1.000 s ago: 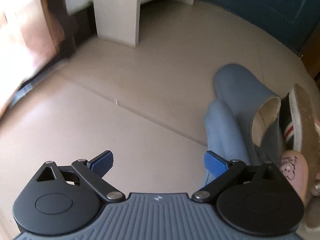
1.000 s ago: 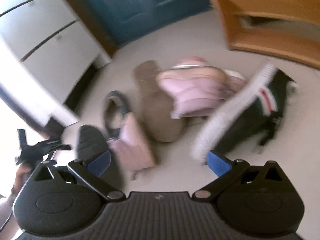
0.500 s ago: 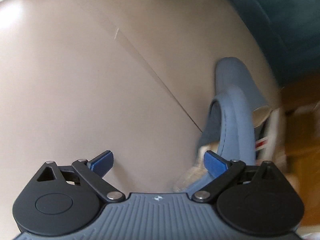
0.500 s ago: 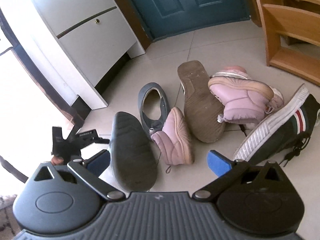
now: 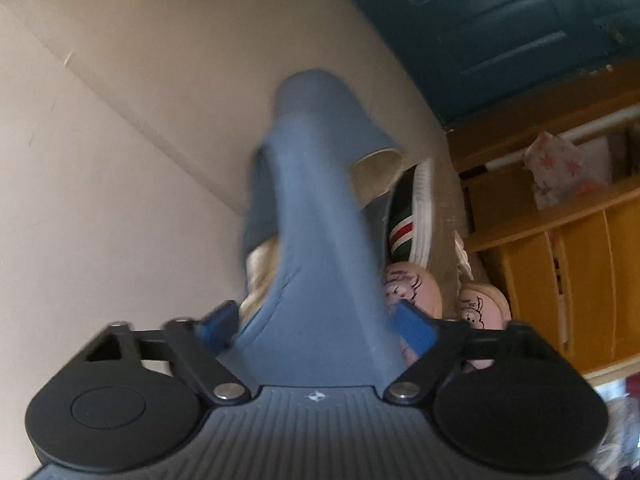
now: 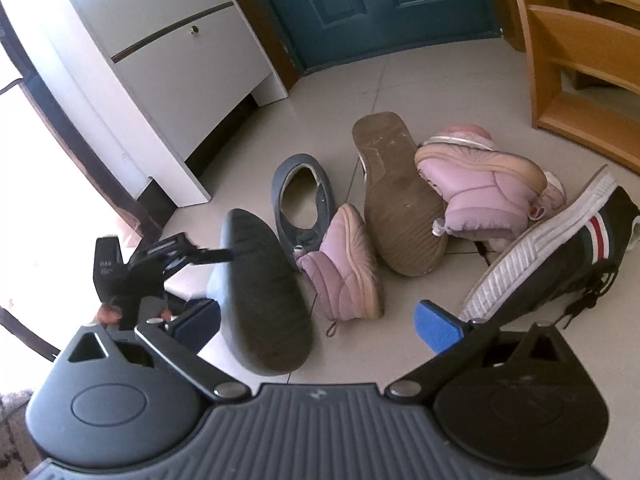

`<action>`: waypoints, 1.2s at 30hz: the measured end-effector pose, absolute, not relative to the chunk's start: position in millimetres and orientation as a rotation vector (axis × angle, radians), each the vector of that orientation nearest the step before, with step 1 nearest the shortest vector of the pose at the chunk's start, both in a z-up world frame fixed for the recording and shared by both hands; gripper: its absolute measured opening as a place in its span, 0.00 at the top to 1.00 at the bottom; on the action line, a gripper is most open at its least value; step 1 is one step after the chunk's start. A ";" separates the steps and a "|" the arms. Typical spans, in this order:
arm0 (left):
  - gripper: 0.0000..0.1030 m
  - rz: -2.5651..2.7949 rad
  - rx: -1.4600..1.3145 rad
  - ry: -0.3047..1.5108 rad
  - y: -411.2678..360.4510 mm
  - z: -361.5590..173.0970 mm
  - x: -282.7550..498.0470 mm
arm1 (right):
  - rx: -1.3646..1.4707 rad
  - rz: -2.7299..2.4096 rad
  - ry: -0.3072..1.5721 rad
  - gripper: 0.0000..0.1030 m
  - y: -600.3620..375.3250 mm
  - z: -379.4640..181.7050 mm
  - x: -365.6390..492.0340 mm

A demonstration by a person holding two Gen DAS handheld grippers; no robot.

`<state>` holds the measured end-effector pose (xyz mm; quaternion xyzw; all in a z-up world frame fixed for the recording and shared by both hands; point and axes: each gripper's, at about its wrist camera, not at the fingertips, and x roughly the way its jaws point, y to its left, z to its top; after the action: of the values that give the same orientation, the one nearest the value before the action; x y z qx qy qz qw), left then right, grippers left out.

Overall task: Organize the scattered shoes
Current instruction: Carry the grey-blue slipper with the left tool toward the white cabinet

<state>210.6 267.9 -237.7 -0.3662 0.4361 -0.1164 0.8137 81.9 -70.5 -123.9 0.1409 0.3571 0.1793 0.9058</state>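
Shoes are seen piled on the pale tiled floor (image 6: 344, 80) before the teal door (image 6: 360, 4). Nearest the left gripper (image 5: 316, 324) lies a blue slipper (image 5: 316, 216), sole up, its heel end between the jaws; these have just been closing, though whether the blue pads (image 5: 412, 328) press on it cannot be told from the blurred view. Beside that slipper, toward the door, its mate (image 6: 304, 196) is noted upright, cream lining exposed. Right of the mate are two pink boots (image 6: 348, 260), a brown upturned sole (image 6: 396, 196) and a black striped sneaker (image 6: 560, 252). The right gripper (image 6: 320, 324) is held spread above the floor, nothing between its fingers. Contents of the wooden shelf unit (image 6: 580, 60), right of the pile, cannot be made out.
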 end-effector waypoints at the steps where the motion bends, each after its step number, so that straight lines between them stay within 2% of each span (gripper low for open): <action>1: 0.26 -0.249 -0.756 0.926 265.9 -234.5 215.8 | 0.283 0.373 0.734 0.00 -69.3 -123.7 80.9; 7: 0.35 -0.204 -0.465 0.906 229.3 -200.1 244.5 | 0.262 0.383 0.712 0.00 -65.5 -122.8 78.1; 9: 0.54 -0.204 -0.442 0.895 219.1 -190.9 246.5 | 0.258 0.378 0.709 0.00 -64.9 -122.6 77.7; 10: 0.70 -0.204 -0.432 0.889 214.0 -186.1 247.6 | 0.252 0.374 0.706 0.00 -65.0 -122.2 77.3; 21: 0.74 -0.215 -0.201 1.020 191.8 -161.7 243.9 | 0.280 0.320 0.695 0.00 -82.6 -118.3 74.1; 27: 0.84 -0.224 0.018 1.078 180.1 -146.7 207.4 | 0.297 0.297 0.682 0.00 -93.7 -114.3 72.2; 30: 0.88 -0.235 0.195 1.168 161.7 -161.9 182.3 | 0.336 0.275 0.676 0.00 -103.6 -111.3 71.3; 36: 0.89 -0.200 0.373 1.312 145.6 -207.2 145.0 | 0.379 0.269 0.662 0.00 -108.1 -110.8 65.2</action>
<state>145.0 145.6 -207.2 0.1720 0.6051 -0.0922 0.7719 65.2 -108.1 -110.8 0.1845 0.3221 0.1307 0.9193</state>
